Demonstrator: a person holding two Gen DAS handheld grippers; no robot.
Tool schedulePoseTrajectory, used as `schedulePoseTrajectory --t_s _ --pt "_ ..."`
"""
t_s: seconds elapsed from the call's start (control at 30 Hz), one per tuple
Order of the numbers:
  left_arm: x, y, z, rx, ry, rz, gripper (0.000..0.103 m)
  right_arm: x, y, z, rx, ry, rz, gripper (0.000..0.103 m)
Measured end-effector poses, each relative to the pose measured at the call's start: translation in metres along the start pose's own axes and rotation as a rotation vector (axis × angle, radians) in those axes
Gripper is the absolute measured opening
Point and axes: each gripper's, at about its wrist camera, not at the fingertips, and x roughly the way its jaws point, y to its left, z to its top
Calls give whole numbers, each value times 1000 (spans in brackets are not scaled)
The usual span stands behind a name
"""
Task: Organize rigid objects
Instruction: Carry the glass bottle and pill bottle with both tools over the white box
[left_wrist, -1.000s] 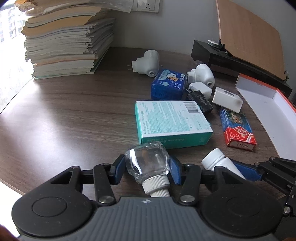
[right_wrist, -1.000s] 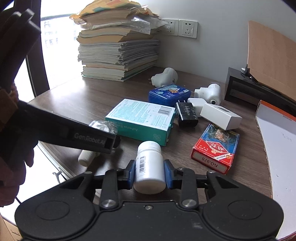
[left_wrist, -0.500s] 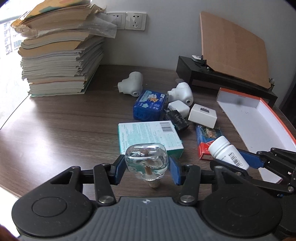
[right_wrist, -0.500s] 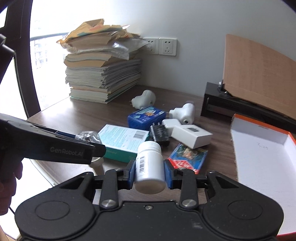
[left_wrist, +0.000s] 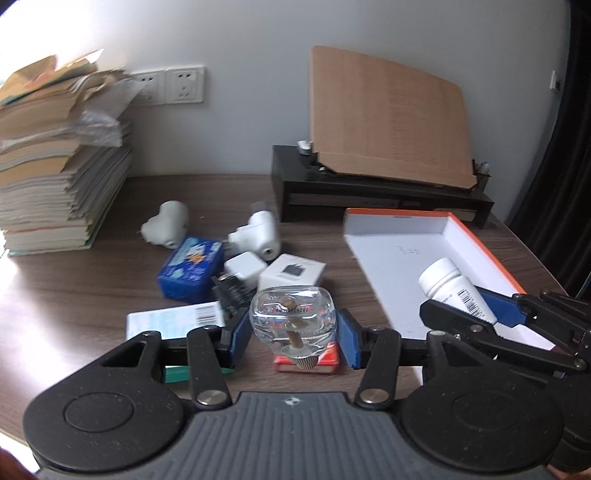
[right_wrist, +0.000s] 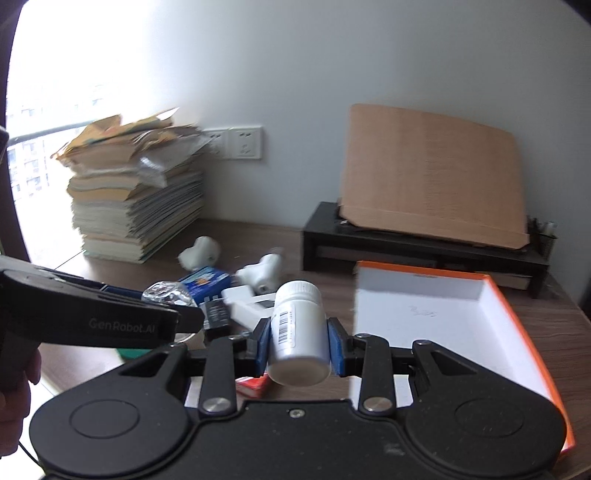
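My left gripper (left_wrist: 293, 330) is shut on a clear glass bottle (left_wrist: 293, 319) with a ribbed white cap that points back at the camera, held above the table. My right gripper (right_wrist: 297, 341) is shut on a white pill bottle (right_wrist: 297, 326) with a barcode label, lifted beside the orange-rimmed white box (right_wrist: 436, 314). In the left wrist view the pill bottle (left_wrist: 452, 286) hangs over that box (left_wrist: 402, 251), and the right gripper (left_wrist: 480, 306) comes in from the right. The glass bottle (right_wrist: 168, 293) shows past the left gripper's finger (right_wrist: 99, 321).
On the brown table (left_wrist: 74, 280) lie a blue box (left_wrist: 190, 267), a teal box (left_wrist: 173, 323), a white carton (left_wrist: 290, 271), a red card box (left_wrist: 327, 360), white plug adapters (left_wrist: 255, 238) and a black charger (left_wrist: 231, 293). A paper stack (left_wrist: 55, 177) stands left, a black riser (left_wrist: 376, 188) with a board behind.
Both grippers have risen from the table with their bottles and swung right toward the orange-rimmed box. The glass bottle has tipped, its cap now toward the camera.
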Motion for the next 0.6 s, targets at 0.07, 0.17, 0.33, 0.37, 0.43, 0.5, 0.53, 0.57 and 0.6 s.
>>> schedulePoseTrajectory --t_s 0.07,0.17,0.33,0.37,0.43,0.5,0.53,0.57,0.6 --pt "4 -15 6 11 4 -13 50 -5 -17 3 19 -9 -26 40" --pt "10 -38 15 30 5 -31 50 -14 -46 6 46 -21 -76 40" --pt "19 -78 28 68 -3 -71 51 -29 -93 11 88 -42 -150 40" --pt "21 -87 31 78 -6 -78 51 -32 -101 11 94 -44 -162 40" --pt "25 -102 35 95 -9 -93 51 -39 -117 11 107 -49 -190 40" --pt "30 -117 38 109 -7 -108 51 -46 -133 10 120 -56 -213 40" --pt "31 -125 39 116 -7 -118 51 -50 -140 10 126 -59 -221 40" --pt "32 -132 40 124 -8 -124 51 -53 -145 9 130 -62 -227 40" --pt "34 -138 41 131 -10 -126 51 -55 -152 9 135 -62 -233 40"
